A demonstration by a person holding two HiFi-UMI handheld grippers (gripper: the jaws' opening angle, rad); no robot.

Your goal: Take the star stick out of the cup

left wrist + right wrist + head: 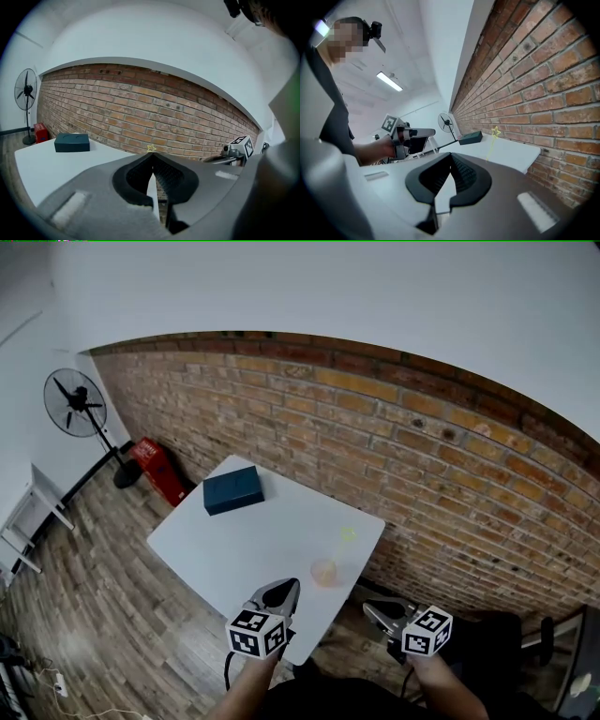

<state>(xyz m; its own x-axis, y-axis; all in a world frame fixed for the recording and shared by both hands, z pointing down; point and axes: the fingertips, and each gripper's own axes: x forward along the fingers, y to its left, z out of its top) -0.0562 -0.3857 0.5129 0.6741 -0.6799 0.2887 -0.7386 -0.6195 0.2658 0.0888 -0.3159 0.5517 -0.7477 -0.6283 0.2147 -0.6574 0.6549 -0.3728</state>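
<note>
Left gripper and right gripper hover by the desk's near edge, jaws closed, empty; the star stick stands in the cup.

The head view looks steeply down from above and behind the left gripper and right gripper onto the white table and brick wall. Each gripper view sits low behind its own jaws, looking nearly level across the table; all three share the dark blue box and wall.
</note>
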